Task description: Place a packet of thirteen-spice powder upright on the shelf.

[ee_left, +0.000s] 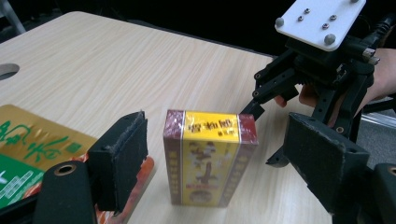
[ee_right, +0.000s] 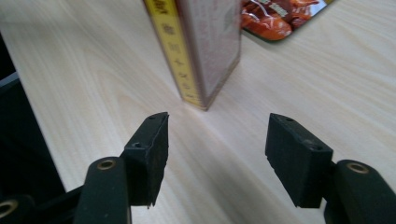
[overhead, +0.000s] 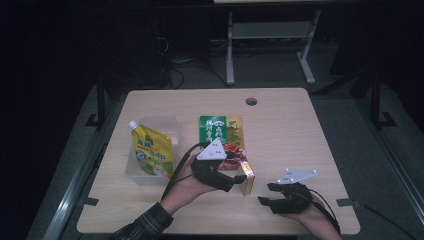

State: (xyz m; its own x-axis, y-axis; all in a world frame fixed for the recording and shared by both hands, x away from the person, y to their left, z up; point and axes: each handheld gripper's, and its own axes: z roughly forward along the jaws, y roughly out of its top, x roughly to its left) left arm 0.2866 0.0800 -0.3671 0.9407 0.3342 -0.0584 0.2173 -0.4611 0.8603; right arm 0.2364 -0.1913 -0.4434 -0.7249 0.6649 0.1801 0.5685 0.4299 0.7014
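On table (overhead: pixel 300 130), yellow box (ee_left: pixel 210 156) upright: light, stiff carton; grip broad faces. Left gripper (ee_left: pixel 219 158) straddles it released; right gripper (ee_right: pixel 217 149) released, empty.

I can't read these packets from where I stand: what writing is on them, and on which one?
Yellow box: Chinese characters down its front, too blurred to read.
Flat green and gold packet: large white characters, unreadable.
Yellow spouted pouch: green label, too small to read.
No legible numbers or signs.

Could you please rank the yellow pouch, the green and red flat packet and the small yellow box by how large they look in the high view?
1. Green and red flat packet, partly hidden by the left hand-held gripper.
2. Yellow pouch, nearly alike, so unsure.
3. Small yellow box, clearly smallest.
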